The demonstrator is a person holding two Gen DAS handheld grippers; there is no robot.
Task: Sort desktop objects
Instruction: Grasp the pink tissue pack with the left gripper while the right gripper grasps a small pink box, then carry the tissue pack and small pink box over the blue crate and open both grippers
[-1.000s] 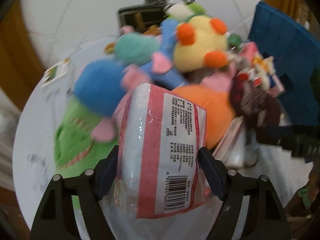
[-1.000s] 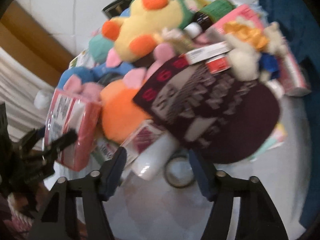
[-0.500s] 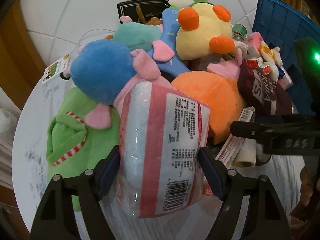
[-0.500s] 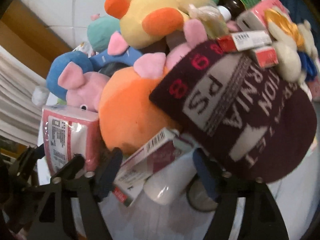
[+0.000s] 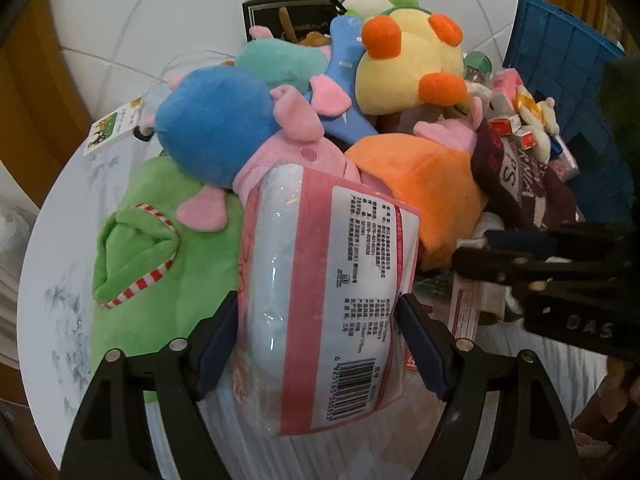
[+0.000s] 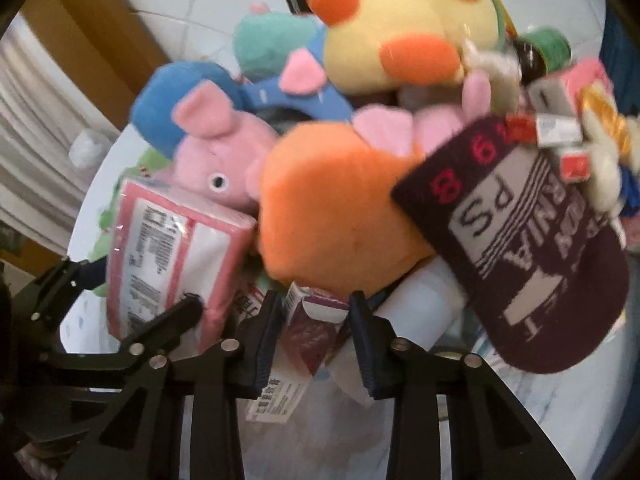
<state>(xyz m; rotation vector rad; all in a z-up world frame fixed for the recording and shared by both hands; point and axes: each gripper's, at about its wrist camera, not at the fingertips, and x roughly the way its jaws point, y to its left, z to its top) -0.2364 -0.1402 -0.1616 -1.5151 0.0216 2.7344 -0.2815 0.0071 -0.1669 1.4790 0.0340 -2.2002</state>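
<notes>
The left gripper (image 5: 320, 336) was clamped on a pink-and-white tissue pack (image 5: 324, 292), its jaws pressed against both sides of the wrapper, at the near edge of the white round desk (image 5: 52, 280). Behind the pack lay a heap of plush toys: a green one (image 5: 160, 264), a blue one (image 5: 216, 128), an orange one (image 5: 416, 184) and a yellow one with orange spots (image 5: 408, 68). The right gripper (image 6: 316, 336) had its jaws narrowly parted around a maroon box (image 6: 312, 328) beneath the orange toy; the blur made it hard to say whether they actually touched it. A dark knit cap (image 6: 532, 248) sat just right of it. A blue crate (image 5: 568, 92) stood at the desk's far right edge.
</notes>
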